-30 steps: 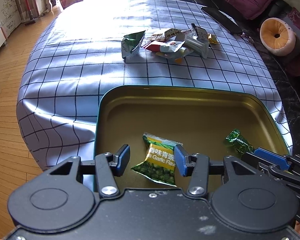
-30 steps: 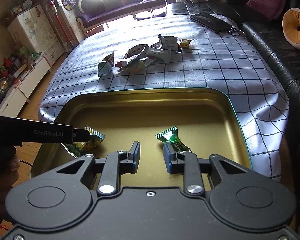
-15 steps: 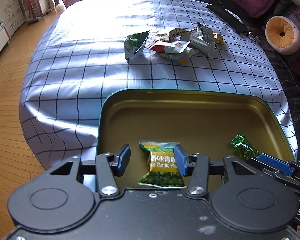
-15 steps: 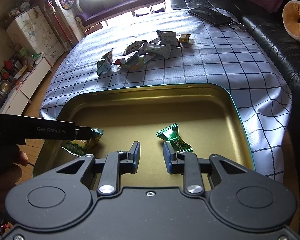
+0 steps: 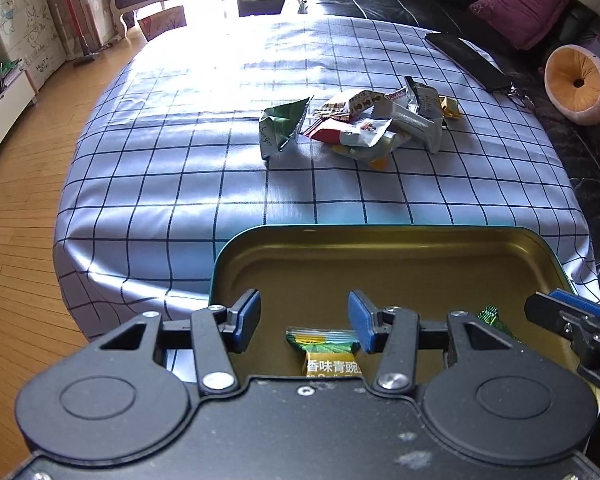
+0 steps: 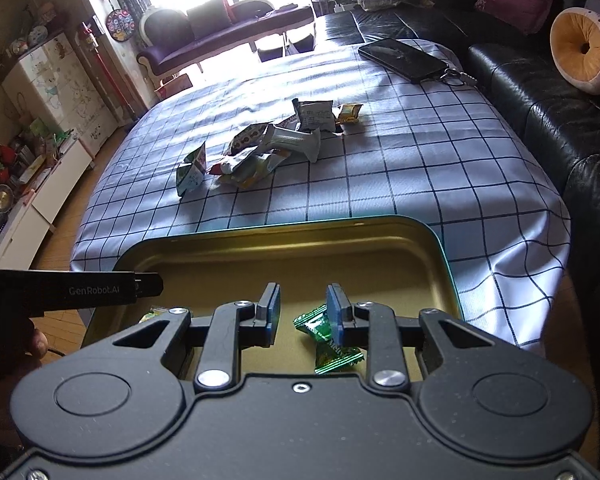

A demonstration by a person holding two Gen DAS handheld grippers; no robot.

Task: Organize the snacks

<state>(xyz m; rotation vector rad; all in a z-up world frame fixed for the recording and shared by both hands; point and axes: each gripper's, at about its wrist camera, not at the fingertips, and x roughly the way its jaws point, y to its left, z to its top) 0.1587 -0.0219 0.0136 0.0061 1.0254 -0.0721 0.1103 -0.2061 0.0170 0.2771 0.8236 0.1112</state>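
Observation:
A gold tin tray (image 5: pixel 380 248) with a teal rim sits at the near edge of the checked table; it also shows in the right wrist view (image 6: pixel 300 248). A yellow-green garlic pea packet (image 5: pixel 328 354) lies in it below my open, empty left gripper (image 5: pixel 304 320). A green candy (image 6: pixel 328 340) lies in the tray under my right gripper (image 6: pixel 302 314), which is open and empty; the candy also shows in the left wrist view (image 5: pixel 494 320). A pile of snack packets (image 5: pixel 360 120) lies mid-table, also seen in the right wrist view (image 6: pixel 260 148).
A black phone with keys (image 6: pixel 404 58) lies at the table's far right. A black leather sofa (image 6: pixel 540 92) with cushions runs along the right. Wooden floor (image 5: pixel 16 208) is to the left of the table. The left gripper's body (image 6: pixel 72 290) crosses the tray's left side.
Both grippers have pulled back and risen from the tray. The pea packet and the green candy stay in the tray, now lower in view. Both grippers are open slightly wider.

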